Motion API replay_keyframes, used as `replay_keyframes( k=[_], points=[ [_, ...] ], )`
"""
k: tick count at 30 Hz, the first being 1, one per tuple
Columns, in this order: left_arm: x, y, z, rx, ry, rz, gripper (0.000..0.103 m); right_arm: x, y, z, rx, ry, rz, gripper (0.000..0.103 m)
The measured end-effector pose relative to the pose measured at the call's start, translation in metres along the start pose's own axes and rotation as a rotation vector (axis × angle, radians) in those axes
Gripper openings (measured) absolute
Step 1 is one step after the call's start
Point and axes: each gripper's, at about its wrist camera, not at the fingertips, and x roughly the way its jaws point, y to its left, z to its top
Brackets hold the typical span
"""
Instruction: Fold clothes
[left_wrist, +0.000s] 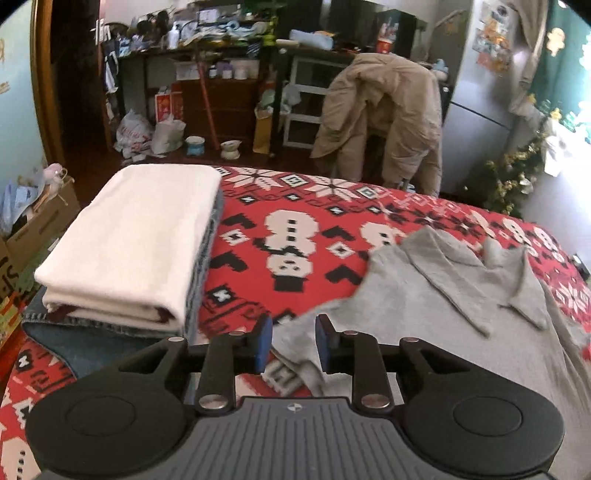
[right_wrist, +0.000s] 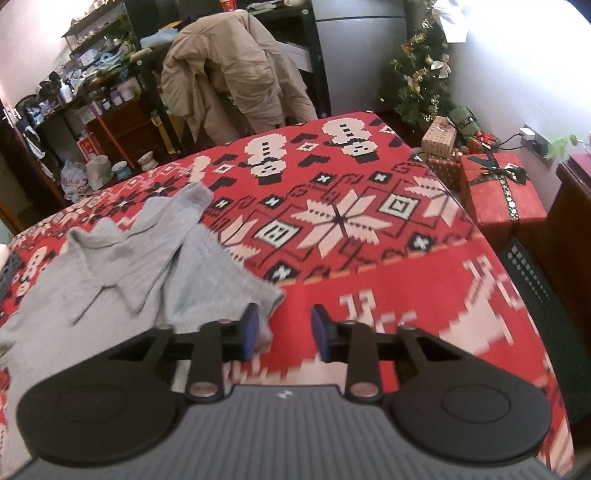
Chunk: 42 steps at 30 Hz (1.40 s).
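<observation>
Between the parted left hand-held gripper (left_wrist: 293, 343) pads lies the grey shirt's (left_wrist: 443, 317) edge, ungripped.

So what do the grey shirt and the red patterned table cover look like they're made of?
Grey shirt: looks like a soft matte cotton knit, polo type; it drapes limply and the collar lies floppy. Red patterned cover: probably a woven or fleece blanket; the blocky, pixel-like snowmen and snowflakes suggest a knit-style print, with no sheen.

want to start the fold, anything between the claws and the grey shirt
Nothing visible. The grey shirt lies bare on the red blanket; its edge already sits between the left claw's open jaws and beside the right claw. The folded stack sits aside.
</observation>
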Motion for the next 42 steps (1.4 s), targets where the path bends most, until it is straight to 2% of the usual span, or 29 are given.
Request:
replay_keyframes(
  k=[2, 6, 8, 10, 12, 16, 19, 23, 26, 28, 31, 35, 39, 40, 42],
  points=[
    [-0.005, -0.006, -0.007, 0.006, 0.002, -0.023, 0.026, 0.016, -0.002, 0.008, 0.024, 0.01, 0.008, 0.03],
    [-0.009, -0.013, -0.016, 0.001, 0.01, -0.043, 0.027, 0.04, 0.004, 0.013, -0.016, 0.058, 0.016, 0.029],
    [-0.009, -0.014, -0.019, -0.005, 0.017, -0.042, 0.027, 0.045, 0.012, 0.012, -0.073, 0.086, 0.027, 0.006],
    [-0.01, -0.014, -0.021, -0.01, 0.022, -0.035, 0.027, 0.044, 0.019, 0.013, -0.131, 0.088, 0.007, 0.004],
    [-0.01, -0.012, -0.022, -0.013, 0.025, -0.025, 0.027, 0.039, 0.021, 0.018, -0.162, 0.055, -0.039, 0.003],
    [-0.009, -0.011, -0.023, -0.021, 0.037, -0.027, 0.026, 0.038, 0.0, 0.045, -0.09, 0.002, -0.097, 0.003],
    [-0.009, -0.014, -0.023, -0.009, 0.039, -0.031, 0.026, 0.047, -0.015, 0.059, -0.061, 0.016, -0.121, 0.003],
    [-0.004, -0.021, -0.026, 0.022, 0.058, -0.033, 0.026, 0.064, -0.025, 0.052, -0.074, 0.062, -0.159, 0.004],
    [0.0, -0.025, -0.028, 0.039, 0.081, -0.049, 0.026, 0.062, -0.034, 0.047, -0.035, 0.048, -0.137, 0.006],
    [0.002, -0.028, -0.027, 0.051, 0.091, -0.059, 0.026, 0.055, -0.041, 0.045, 0.013, 0.042, -0.116, 0.017],
    [0.004, -0.032, -0.024, 0.064, 0.099, -0.073, 0.027, 0.035, -0.046, 0.041, 0.063, 0.013, -0.09, 0.019],
    [0.01, -0.037, -0.019, 0.077, 0.102, -0.093, 0.027, 0.008, -0.027, 0.023, 0.015, 0.021, 0.003, 0.019],
    [0.012, -0.044, -0.015, 0.079, 0.091, -0.109, 0.027, -0.001, 0.001, -0.003, -0.027, 0.039, 0.085, 0.019],
    [0.012, -0.046, -0.014, 0.082, 0.086, -0.113, 0.027, -0.001, 0.007, -0.008, -0.04, 0.04, 0.099, 0.018],
    [0.007, -0.048, -0.013, 0.086, 0.074, -0.119, 0.027, 0.005, 0.013, -0.017, -0.071, 0.071, 0.073, 0.018]
  ],
)
